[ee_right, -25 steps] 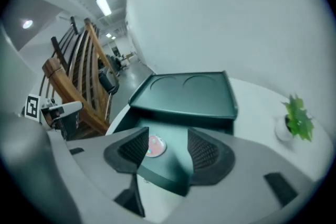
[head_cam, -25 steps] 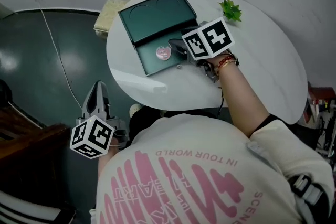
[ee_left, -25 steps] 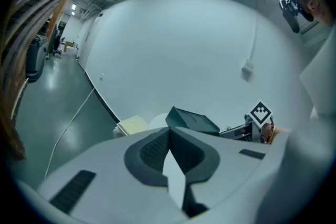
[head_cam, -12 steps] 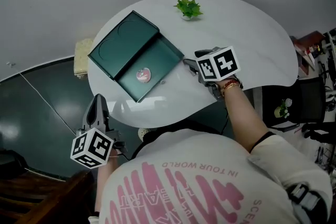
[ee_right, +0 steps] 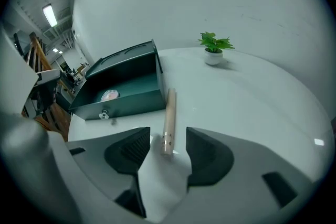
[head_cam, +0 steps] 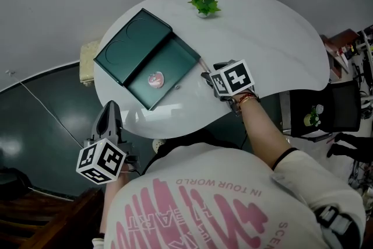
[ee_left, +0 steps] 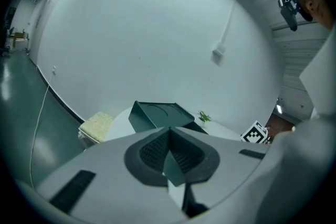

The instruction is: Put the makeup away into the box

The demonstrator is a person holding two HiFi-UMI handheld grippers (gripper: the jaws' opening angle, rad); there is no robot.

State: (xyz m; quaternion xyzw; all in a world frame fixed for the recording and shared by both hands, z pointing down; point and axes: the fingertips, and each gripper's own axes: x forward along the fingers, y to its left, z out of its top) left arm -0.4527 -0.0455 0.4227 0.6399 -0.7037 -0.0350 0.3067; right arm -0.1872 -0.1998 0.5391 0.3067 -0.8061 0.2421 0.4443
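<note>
Just beside the open dark green box [head_cam: 175,61], off its right-hand front corner as the right gripper view shows it, a slim makeup stick [ee_right: 169,118] is seen lying flat on the white table [head_cam: 262,38]. It is a pale beige tube, long and thin, with a few tiny marks near its nearer end; its far end is pointed along the box's side wall. The near end is flanked by the jaws of the right gripper [ee_right: 167,138], which are spread apart and have just been closing. A gap is left on each side, so the stick is not clamped. A round pink compact [head_cam: 155,79] is laid on the box's floor, and the lid [head_cam: 125,46] is swung open at the box's far side. A small potted plant [head_cam: 204,4] is set well beyond the box. The left gripper [ee_left: 169,131] is held off the table's edge, on the box's near side, with its jaws pressed together on nothing.
</note>
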